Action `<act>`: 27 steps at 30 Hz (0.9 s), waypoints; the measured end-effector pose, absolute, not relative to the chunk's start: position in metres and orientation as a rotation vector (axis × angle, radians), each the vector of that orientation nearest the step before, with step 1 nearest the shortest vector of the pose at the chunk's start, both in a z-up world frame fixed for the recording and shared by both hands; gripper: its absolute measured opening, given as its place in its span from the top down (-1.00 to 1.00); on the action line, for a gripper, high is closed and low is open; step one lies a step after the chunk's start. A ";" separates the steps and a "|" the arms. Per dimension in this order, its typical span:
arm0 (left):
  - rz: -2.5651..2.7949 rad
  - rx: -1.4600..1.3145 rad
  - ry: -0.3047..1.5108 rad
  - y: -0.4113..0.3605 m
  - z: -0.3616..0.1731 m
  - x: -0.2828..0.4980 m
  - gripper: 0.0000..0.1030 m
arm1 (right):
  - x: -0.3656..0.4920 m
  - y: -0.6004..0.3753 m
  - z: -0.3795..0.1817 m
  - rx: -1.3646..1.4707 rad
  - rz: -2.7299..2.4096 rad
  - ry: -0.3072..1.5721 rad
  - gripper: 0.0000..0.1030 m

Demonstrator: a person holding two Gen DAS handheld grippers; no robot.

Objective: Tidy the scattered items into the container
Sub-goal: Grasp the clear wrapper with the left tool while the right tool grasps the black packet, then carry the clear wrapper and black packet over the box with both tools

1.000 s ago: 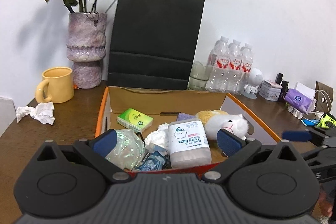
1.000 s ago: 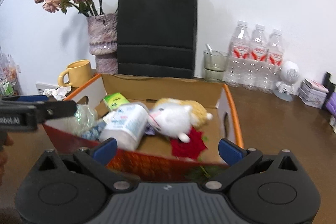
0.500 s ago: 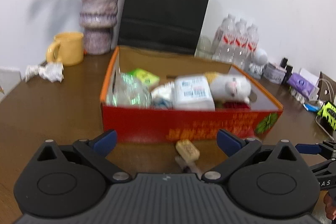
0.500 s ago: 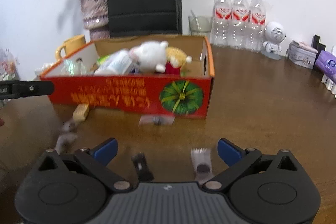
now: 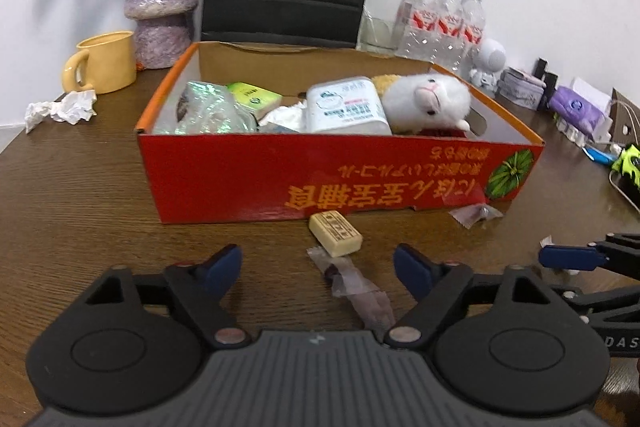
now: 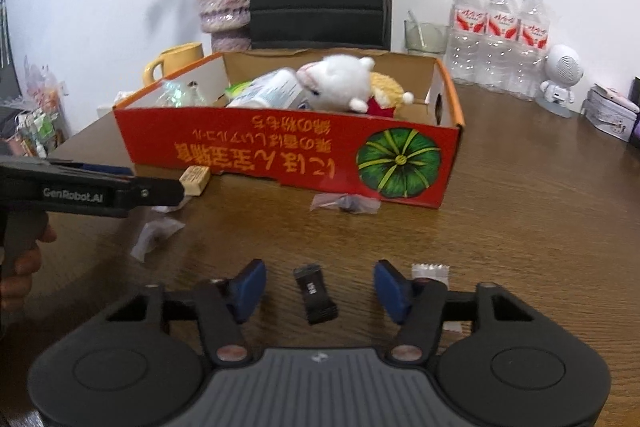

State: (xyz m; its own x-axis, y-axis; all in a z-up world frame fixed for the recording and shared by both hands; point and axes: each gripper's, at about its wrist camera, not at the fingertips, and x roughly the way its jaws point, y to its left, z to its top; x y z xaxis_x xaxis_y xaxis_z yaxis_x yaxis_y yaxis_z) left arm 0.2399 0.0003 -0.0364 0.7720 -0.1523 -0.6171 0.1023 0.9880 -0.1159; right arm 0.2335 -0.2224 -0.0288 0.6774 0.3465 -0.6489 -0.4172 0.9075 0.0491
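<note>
Black packet (image 6: pixel 315 294) lengthwise between right tongs (image 6: pixel 320 287), closing, untouched | left tongs (image 5: pixel 318 265) apart, closing

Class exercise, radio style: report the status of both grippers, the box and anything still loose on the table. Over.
Left gripper open, jaws just closing round the clear wrapper. Right gripper open, just closing round the black packet. Red box part filled. Path clear.

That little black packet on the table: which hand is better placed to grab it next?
The right. The right gripper already has the black packet between its closing, not yet touching fingers, while the left gripper straddles a clear wrapper instead.
</note>
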 end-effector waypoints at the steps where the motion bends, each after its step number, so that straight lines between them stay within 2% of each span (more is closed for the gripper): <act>1: -0.142 -0.068 0.681 -0.001 -0.037 0.240 -0.41 | 0.233 -0.222 -0.029 -0.108 0.434 0.709 0.07; 4: -0.148 -0.032 0.685 -0.005 -0.041 0.239 0.05 | 0.232 -0.220 -0.030 -0.119 0.433 0.706 0.40; 5: -0.150 -0.019 0.681 -0.006 -0.041 0.238 0.30 | 0.231 -0.220 -0.030 -0.123 0.429 0.702 0.64; 6: -0.156 -0.011 0.678 -0.007 -0.041 0.237 0.44 | 0.231 -0.220 -0.031 -0.121 0.427 0.700 0.79; 8: -0.162 0.003 0.670 -0.008 -0.042 0.234 0.56 | 0.231 -0.221 -0.031 -0.113 0.423 0.699 0.79; 27: -0.172 -0.014 0.637 -0.006 -0.040 0.223 0.57 | 0.237 -0.216 -0.029 -0.061 0.381 0.682 0.80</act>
State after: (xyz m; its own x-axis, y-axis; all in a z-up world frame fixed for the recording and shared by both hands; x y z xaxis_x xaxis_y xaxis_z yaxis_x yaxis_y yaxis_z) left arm 0.2230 -0.0063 -0.0405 0.7901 -0.1643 -0.5905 0.1555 0.9856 -0.0662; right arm 0.2371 -0.2156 -0.0289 0.7099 0.3236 -0.6256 -0.3632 0.9292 0.0686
